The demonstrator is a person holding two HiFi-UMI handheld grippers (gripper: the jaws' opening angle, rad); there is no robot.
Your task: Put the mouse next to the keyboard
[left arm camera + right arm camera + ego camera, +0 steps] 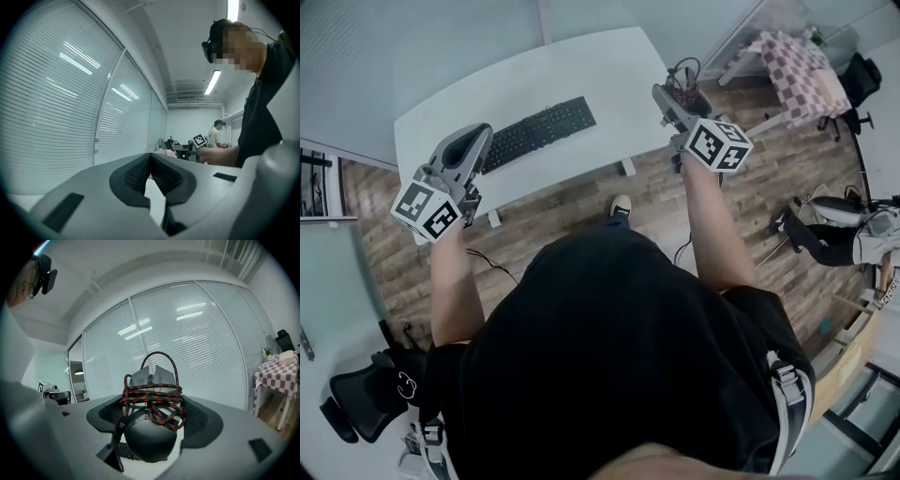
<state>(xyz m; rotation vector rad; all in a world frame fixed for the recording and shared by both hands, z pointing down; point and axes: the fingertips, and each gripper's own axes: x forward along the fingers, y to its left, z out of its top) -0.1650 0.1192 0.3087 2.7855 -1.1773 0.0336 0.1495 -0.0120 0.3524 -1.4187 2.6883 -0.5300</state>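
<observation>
A black keyboard (542,131) lies on the white desk (609,70) ahead of me. A dark mouse (150,439), with its red-and-black braided cable (152,397) wound round it, sits between the jaws of my right gripper (151,420), which is shut on it. In the head view that gripper (667,97) hangs in the air past the desk's right edge, mouse (684,94) in it. My left gripper (478,133) hovers over the desk's front left, just left of the keyboard. Its jaws (150,157) meet at the tips with nothing between them.
A table with a checkered cloth (797,61) and a black office chair (862,70) stand at the far right on the wooden floor (581,202). Another black chair (366,398) is at my lower left. A person (218,133) stands far off.
</observation>
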